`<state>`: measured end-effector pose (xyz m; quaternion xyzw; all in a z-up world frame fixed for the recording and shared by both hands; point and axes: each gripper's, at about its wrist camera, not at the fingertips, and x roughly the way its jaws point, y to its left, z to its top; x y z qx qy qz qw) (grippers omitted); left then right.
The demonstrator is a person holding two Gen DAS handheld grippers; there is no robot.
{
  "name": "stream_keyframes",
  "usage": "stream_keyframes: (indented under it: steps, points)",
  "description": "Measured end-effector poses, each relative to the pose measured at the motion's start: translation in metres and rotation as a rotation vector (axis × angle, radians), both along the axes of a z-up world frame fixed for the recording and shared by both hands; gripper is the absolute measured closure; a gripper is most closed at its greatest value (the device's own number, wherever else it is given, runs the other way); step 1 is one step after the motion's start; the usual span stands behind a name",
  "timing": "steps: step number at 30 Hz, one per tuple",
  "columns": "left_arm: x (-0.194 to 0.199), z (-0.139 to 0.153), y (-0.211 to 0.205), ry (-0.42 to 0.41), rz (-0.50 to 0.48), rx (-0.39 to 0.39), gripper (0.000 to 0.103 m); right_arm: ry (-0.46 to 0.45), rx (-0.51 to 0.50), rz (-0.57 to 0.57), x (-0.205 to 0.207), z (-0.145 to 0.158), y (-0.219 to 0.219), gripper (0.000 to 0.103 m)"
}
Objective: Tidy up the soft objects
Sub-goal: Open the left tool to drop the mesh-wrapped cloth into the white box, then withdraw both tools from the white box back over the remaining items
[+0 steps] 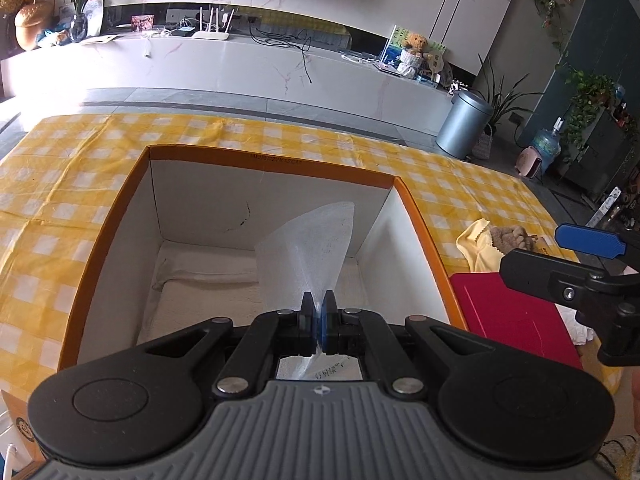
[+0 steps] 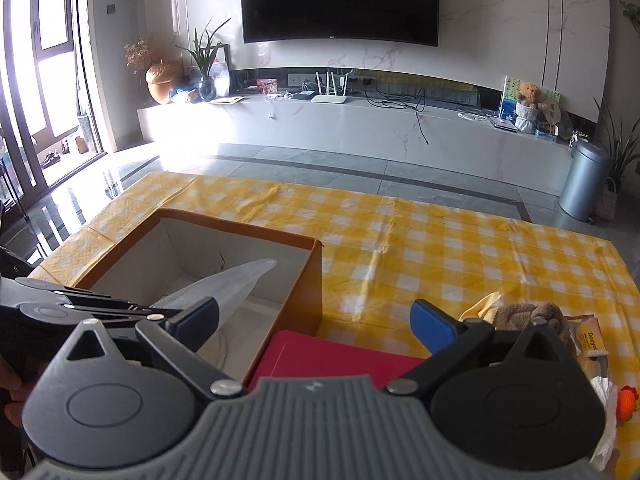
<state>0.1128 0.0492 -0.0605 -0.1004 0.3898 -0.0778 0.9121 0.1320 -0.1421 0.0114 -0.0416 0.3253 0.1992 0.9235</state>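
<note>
My left gripper [image 1: 319, 300] is shut on a white translucent foam sheet [image 1: 310, 252], which fans up over the open orange-rimmed cardboard box [image 1: 120, 208]. A white towel [image 1: 200, 280] lies on the box floor. The same foam sheet [image 2: 236, 284] and box [image 2: 308, 292] show at the left of the right wrist view. My right gripper [image 2: 316, 320] stands open over a red flat box [image 2: 332, 360], nothing between its fingers. To its right lies a pile of soft things: a yellow cloth [image 2: 482, 306] and a brown plush [image 2: 528, 314].
A yellow checked tablecloth [image 2: 440, 248] covers the table. At the far right lie a small yellow packet [image 2: 590, 342], white tissue [image 2: 604, 396] and an orange knitted item [image 2: 628, 398]. A person's hand [image 2: 12, 396] shows at the left edge. Beyond the table stand a grey bin [image 2: 584, 180] and a TV bench.
</note>
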Motion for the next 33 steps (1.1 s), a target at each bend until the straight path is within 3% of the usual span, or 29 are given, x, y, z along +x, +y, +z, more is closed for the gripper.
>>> stream_keyframes:
  steps: [3, 5, 6, 9, 10, 17, 22, 25, 28, 33]
  points:
    - [-0.005, 0.0, -0.007, -0.038, 0.007, -0.005, 0.088, 0.006, -0.011, 0.004, 0.0, -0.003, 0.003, 0.003]
    - [-0.007, 0.0, -0.013, -0.059, -0.006, -0.008, 0.044, 0.011, -0.022, 0.007, 0.0, -0.005, 0.005, 0.003]
    - [-0.008, 0.002, -0.015, -0.066, -0.008, -0.002, 0.036, 0.014, -0.027, 0.009, 0.0, -0.005, 0.005, 0.003]
    - [-0.013, 0.007, -0.015, -0.096, 0.018, 0.041, 0.026, 0.015, -0.017, 0.008, -0.001, -0.005, 0.003, 0.003]
    - [-0.015, 0.009, -0.014, -0.106, 0.015, 0.053, 0.019, 0.014, -0.016, 0.008, -0.001, -0.004, 0.002, 0.003]
    - [-0.021, 0.021, -0.006, -0.163, 0.07, 0.057, 0.009, 0.019, 0.01, -0.019, 0.001, -0.003, -0.004, 0.003]
    - [-0.022, 0.024, -0.008, -0.179, 0.117, 0.088, 0.008, 0.024, 0.013, -0.039, 0.001, -0.003, -0.01, 0.003]
    - [-0.024, 0.027, -0.009, -0.2, 0.095, 0.098, 0.008, 0.022, 0.027, -0.052, -0.001, 0.0, -0.018, 0.003]
    - [-0.025, 0.029, -0.006, -0.185, 0.082, 0.067, 0.008, 0.018, 0.043, -0.053, -0.003, 0.002, -0.031, 0.003]
    - [-0.031, 0.039, 0.002, -0.213, 0.06, -0.029, 0.008, 0.017, 0.067, -0.156, -0.001, 0.009, -0.065, 0.003]
